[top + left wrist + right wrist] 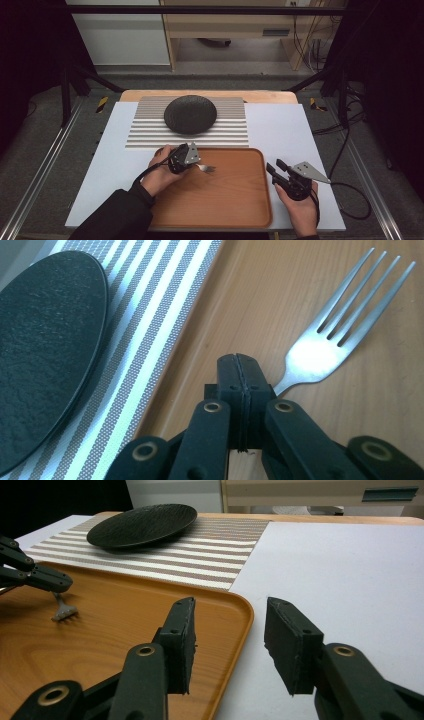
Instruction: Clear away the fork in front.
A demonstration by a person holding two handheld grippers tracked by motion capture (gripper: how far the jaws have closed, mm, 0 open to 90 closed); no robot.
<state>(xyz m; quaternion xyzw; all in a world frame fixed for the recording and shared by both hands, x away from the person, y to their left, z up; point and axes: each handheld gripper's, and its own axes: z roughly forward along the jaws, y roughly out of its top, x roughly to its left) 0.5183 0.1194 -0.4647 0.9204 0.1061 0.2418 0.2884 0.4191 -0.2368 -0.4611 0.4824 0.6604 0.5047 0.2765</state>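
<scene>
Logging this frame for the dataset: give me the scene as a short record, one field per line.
setting: white table top with a striped placemat and a wooden tray
plate: black plate resting on the placemat
fork: metal fork, tines pointing away from the left gripper, above the tray
left gripper: left gripper with jaws shut on the fork's handle
right gripper: right gripper with jaws open and nothing between them, at the tray's right edge

High view looks down; gripper views sit low, sharing the tray (225,200).
</scene>
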